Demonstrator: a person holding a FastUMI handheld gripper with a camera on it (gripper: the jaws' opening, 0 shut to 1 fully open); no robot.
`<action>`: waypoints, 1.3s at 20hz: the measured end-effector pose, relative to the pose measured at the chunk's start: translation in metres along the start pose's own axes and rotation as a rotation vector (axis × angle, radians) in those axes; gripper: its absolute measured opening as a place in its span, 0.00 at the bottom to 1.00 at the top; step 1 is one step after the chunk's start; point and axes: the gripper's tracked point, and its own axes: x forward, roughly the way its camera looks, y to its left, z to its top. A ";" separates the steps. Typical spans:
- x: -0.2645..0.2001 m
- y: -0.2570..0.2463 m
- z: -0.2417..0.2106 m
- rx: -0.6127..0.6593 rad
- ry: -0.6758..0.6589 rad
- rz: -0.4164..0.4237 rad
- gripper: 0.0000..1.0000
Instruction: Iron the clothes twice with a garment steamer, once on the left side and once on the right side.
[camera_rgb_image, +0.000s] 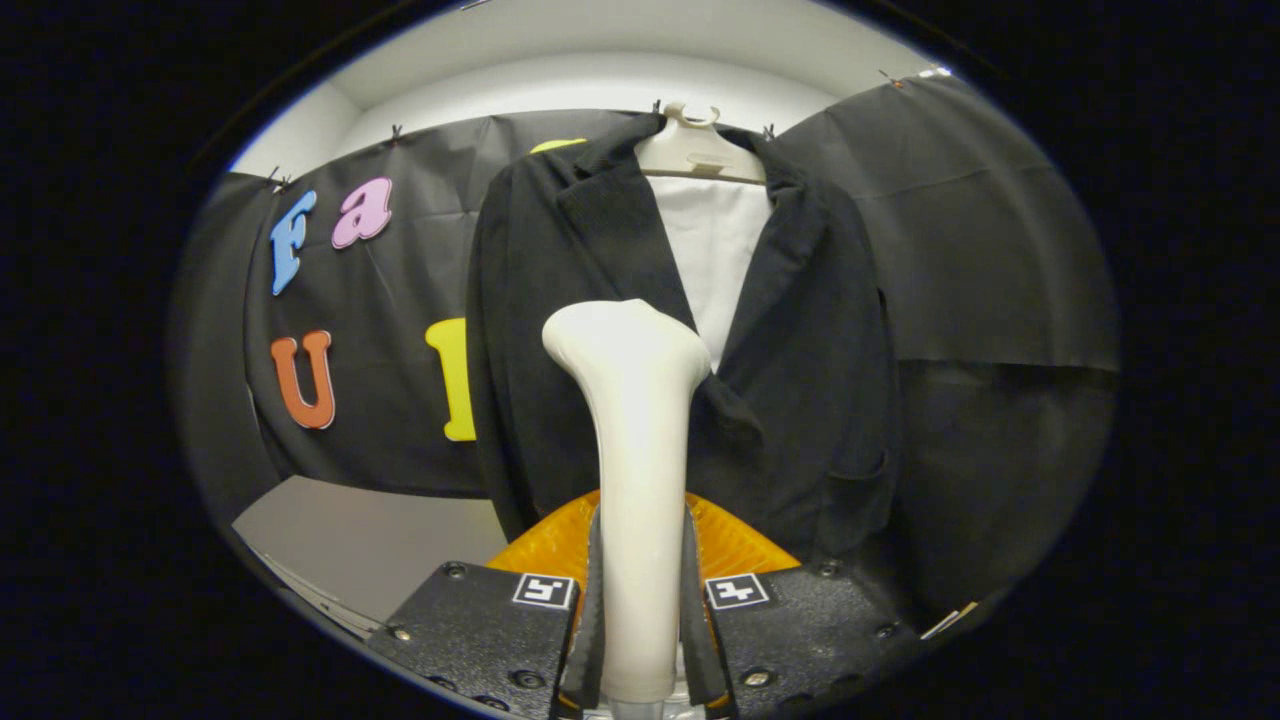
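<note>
To the left of the jacket (590, 330) the black cloth wall (400, 400) hangs above a pale floor (380, 540). The dark jacket hangs on a white hanger (697, 150) with a white lining (715, 250) showing between its lapels. In front of the jacket stands the white steamer (635, 450), its handle clamped between the tongs (640, 620), both fingers pressing on it, its head level with the jacket's chest. An orange part (545, 545) sits just behind the fingers. Right of the jacket is more black cloth.

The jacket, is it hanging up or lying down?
Hanging up. The black jacket hangs from a white hanger, front open over a white lining. The tongs are shut on the steamer just ahead of it.
</note>
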 end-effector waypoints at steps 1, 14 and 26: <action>0.000 -0.002 -0.005 -0.002 0.009 -0.003 0.35; 0.003 -0.020 -0.093 -0.017 0.169 -0.030 0.35; 0.004 -0.024 -0.162 -0.036 0.284 -0.047 0.35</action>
